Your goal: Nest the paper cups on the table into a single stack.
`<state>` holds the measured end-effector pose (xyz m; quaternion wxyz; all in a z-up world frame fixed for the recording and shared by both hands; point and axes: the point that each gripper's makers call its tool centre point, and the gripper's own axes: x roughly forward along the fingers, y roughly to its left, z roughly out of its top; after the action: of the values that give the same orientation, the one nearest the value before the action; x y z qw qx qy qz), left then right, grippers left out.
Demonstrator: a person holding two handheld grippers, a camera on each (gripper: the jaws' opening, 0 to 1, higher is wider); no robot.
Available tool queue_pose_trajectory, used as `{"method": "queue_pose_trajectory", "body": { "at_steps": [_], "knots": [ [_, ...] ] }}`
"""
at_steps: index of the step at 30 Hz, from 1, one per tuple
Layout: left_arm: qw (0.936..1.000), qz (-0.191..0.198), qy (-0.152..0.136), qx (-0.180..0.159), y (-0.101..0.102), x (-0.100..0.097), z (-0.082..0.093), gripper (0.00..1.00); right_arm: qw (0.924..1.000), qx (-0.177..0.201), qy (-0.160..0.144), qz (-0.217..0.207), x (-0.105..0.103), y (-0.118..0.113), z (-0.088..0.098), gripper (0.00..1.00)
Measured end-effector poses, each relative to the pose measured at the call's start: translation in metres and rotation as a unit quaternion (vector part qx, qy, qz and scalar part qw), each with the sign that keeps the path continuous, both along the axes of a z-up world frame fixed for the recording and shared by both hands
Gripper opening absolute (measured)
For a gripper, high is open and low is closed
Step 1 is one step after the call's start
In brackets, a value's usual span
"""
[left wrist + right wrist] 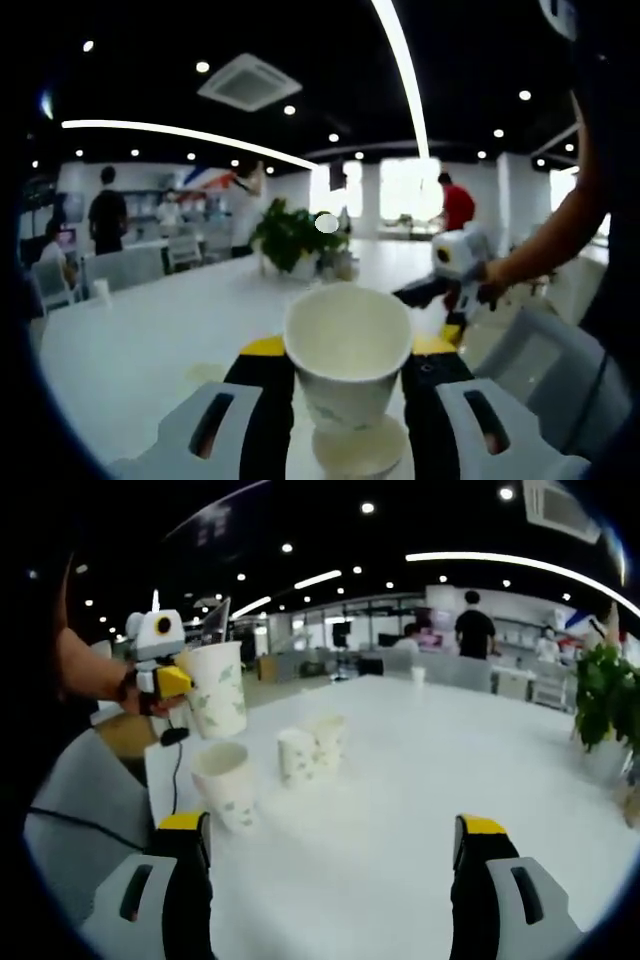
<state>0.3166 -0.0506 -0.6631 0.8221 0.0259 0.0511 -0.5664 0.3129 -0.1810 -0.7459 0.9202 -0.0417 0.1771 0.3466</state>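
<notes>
Your left gripper [347,400] has its jaws closed on a paper cup [347,362] — in the left gripper view the cup sits squarely between the two black jaws, mouth up and tipped a little toward the camera, so you look into its white inside. Its long axis runs roughly upright, base at the bottom. Right under it there's a pale round shape, but it's too blurred to tell what it is.

From your right gripper view the same held cup [216,689] hangs in the air above the near left part of the white table [420,780], mouth up, leaning only slightly, with a faint green leaf print on its side. The left gripper [172,680] pinches it from the side by the yellow jaw tips, and your hand is wrapped round the handle.

Under it and a bit nearer stands a lone cup [225,784], upright, mouth open to the ceiling. Just beyond that, two more cups [312,749] stand upright side by side, touching or close to it — can't tell which.

Your right gripper [335,845] is spread wide with nothing between the jaws, hovering over bare tabletop, well apart from the cups. In the left gripper view it shows off to the right [452,290], held in your hand.

A potted plant [291,238] sits farther down the table.
</notes>
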Motion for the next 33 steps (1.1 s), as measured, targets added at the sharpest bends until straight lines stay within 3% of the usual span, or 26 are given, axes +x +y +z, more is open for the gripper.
{"method": "queue_pose_trajectory", "body": {
  "at_steps": [8, 11, 13, 23, 33],
  "knots": [
    [0.9998, 0.002, 0.017, 0.004, -0.002, -0.004, -0.015, 0.40, 1.0000, -0.001, 0.001, 0.001, -0.002, 0.001, -0.001, 1.00],
    [0.9997, 0.005, 0.006, 0.023, -0.003, -0.007, -0.029, 0.40, 1.0000, -0.001, 0.001, 0.001, -0.002, 0.003, 0.000, 1.00],
    [0.9997, 0.006, 0.017, 0.015, -0.004, -0.008, -0.030, 0.40, 1.0000, -0.003, 0.000, 0.001, -0.002, 0.003, -0.001, 1.00],
    [0.9995, 0.015, 0.021, 0.018, -0.003, -0.007, -0.039, 0.41, 1.0000, 0.001, 0.002, -0.004, -0.004, 0.000, -0.001, 1.00],
    [0.9989, 0.011, 0.032, 0.033, -0.004, -0.008, -0.058, 0.41, 1.0000, 0.000, 0.005, -0.004, -0.007, 0.001, -0.002, 1.00]
  ]
}}
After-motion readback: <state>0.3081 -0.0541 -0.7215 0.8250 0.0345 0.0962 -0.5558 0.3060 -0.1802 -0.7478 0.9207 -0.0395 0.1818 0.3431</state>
